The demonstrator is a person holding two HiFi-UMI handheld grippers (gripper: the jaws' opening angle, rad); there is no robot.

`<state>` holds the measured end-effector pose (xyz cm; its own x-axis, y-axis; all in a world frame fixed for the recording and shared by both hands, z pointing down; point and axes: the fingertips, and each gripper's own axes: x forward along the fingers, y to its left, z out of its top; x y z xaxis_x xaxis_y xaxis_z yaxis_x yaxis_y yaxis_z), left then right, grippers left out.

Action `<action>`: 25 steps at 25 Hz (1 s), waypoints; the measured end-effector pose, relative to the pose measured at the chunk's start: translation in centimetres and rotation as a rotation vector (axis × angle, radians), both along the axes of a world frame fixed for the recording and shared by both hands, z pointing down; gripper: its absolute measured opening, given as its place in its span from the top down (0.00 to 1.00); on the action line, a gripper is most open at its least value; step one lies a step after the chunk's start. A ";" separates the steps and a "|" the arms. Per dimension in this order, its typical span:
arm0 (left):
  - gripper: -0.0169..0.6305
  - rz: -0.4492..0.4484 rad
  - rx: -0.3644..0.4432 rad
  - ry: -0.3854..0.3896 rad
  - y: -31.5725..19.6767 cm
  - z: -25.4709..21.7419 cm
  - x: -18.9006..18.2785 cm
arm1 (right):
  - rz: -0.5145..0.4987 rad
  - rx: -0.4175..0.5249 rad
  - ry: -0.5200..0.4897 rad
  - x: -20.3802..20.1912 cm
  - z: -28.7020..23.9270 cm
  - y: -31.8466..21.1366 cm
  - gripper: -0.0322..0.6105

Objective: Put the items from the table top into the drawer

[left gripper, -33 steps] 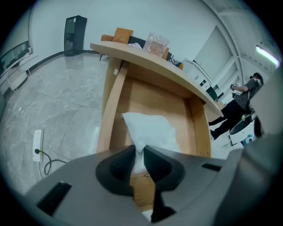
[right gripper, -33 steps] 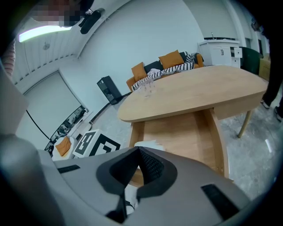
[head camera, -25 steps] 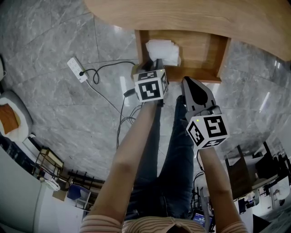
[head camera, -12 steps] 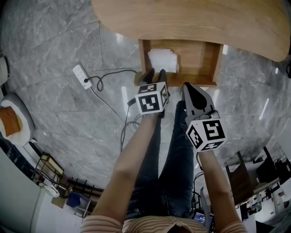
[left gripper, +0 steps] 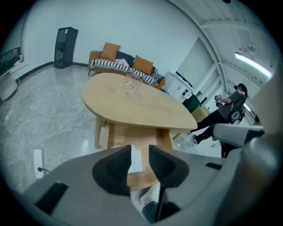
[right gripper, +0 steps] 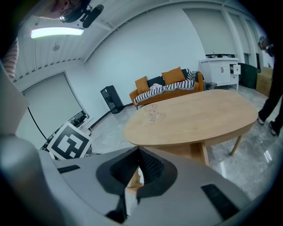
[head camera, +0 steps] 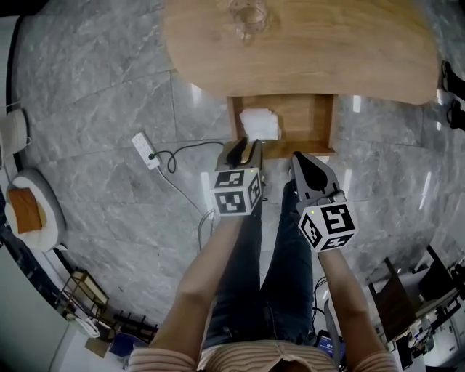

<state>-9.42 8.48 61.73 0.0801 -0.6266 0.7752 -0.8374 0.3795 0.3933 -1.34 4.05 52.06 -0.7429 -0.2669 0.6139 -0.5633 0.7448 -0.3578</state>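
- While one white pack already lies in the open drawer, at its left side, the job isn't done: approx halfway, by my guess
- Left to do: a clear glass stands upright on the desk, well back from the edge over the drawer
- No other item seen on the desk top, tho its far edge is cut off in the head view
- L gripper: jaws apart & have just been opening, nothing between them; the pack shows thru the gap in the left gripper view but it sits down in the drawer, not in the grip
- R gripper: jaws together at the tips, empty
- Both hang in front of the drawer, over the person's legs, well apart from the glass; L one is nearer the drawer front
- Next, prob.: reach over the desk edge for the glass, take it by the wall, set it in the free right part of the drawer beside the pack
- Risk: glass is smooth & see-thru, could slip or tip in the grip
- Whether the drawer then needs shutting, the task doesn't say
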 end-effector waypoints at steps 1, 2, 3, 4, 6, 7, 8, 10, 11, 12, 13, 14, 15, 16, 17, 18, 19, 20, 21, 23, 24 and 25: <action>0.79 0.002 0.016 -0.010 -0.1 -1.1 -0.3 | 0.006 0.003 -0.009 -0.1 -0.7 -0.1 0.94; 0.82 0.004 0.033 -0.024 -0.2 -2.2 -0.7 | 0.013 0.005 -0.019 -0.1 -1.5 -0.1 0.94; 0.85 0.007 0.050 -0.039 -0.3 -3.4 -1.0 | 0.019 0.008 -0.029 -0.2 -2.3 -0.2 0.94; 0.86 0.010 0.067 -0.052 -0.5 -4.6 -1.3 | 0.024 0.012 -0.040 -0.3 -3.1 -0.3 0.94; 0.89 0.015 0.104 -0.069 -0.9 -6.9 -1.8 | 0.032 0.024 -0.061 -0.6 -4.9 -0.5 0.94; 0.90 0.018 0.122 -0.074 -1.2 -8.1 -2.0 | 0.034 0.032 -0.072 -0.8 -5.8 -0.7 0.94; 0.90 0.022 0.138 -0.078 -1.4 -9.3 -2.2 | 0.034 0.041 -0.083 -1.0 -6.7 -0.8 0.94; 0.91 0.029 0.164 -0.083 -1.8 -11.4 -2.3 | 0.032 0.059 -0.099 -1.2 -8.5 -0.9 0.94; 0.91 0.032 0.175 -0.082 -2.0 -12.3 -2.3 | 0.031 0.067 -0.105 -1.1 -9.2 -1.0 0.94; 0.92 0.033 0.187 -0.081 -2.0 -13.2 -2.2 | 0.031 0.073 -0.109 -1.1 -9.9 -1.0 0.94; 0.92 0.035 0.200 -0.084 -2.1 -14.1 -2.2 | 0.031 0.079 -0.114 -1.0 -10.5 -1.0 0.94; 0.93 0.039 0.213 -0.091 -2.2 -15.0 -2.3 | 0.033 0.086 -0.121 -1.0 -11.1 -1.0 0.94; 0.94 0.046 0.228 -0.101 -2.3 -15.9 -2.3 | 0.037 0.092 -0.129 -0.9 -11.8 -1.0 0.94; 0.95 0.055 0.245 -0.111 -2.3 -16.9 -2.3 | 0.043 0.098 -0.139 -0.8 -12.5 -1.1 0.94; 0.95 0.065 0.263 -0.120 -2.3 -17.8 -2.2 | 0.051 0.104 -0.150 -0.6 -13.2 -1.1 0.94; 0.95 0.077 0.282 -0.129 -2.3 -18.8 -2.0 | 0.061 0.111 -0.162 -0.4 -14.0 -1.2 0.94; 0.95 0.090 0.303 -0.140 -2.2 -19.8 -1.9 | 0.071 0.118 -0.175 -0.3 -14.8 -1.2 0.94; 0.95 0.102 0.323 -0.153 -2.2 -20.9 -1.8 | 0.080 0.126 -0.189 -0.1 -15.6 -1.2 0.94; 0.95 0.112 0.343 -0.165 -2.1 -21.9 -1.7 | 0.087 0.133 -0.203 0.0 -16.4 -1.3 0.94; 0.95 0.124 0.384 -0.184 -2.1 -24.2 -1.6 | 0.092 0.149 -0.231 0.2 -18.1 -1.3 0.94; 0.95 0.126 0.406 -0.191 -2.1 -25.4 -1.6 | 0.090 0.158 -0.243 0.2 -19.0 -1.3 0.94; 0.95 0.128 0.427 -0.199 -2.1 -26.6 -1.5 | 0.086 0.169 -0.252 0.3 -20.0 -1.3 0.94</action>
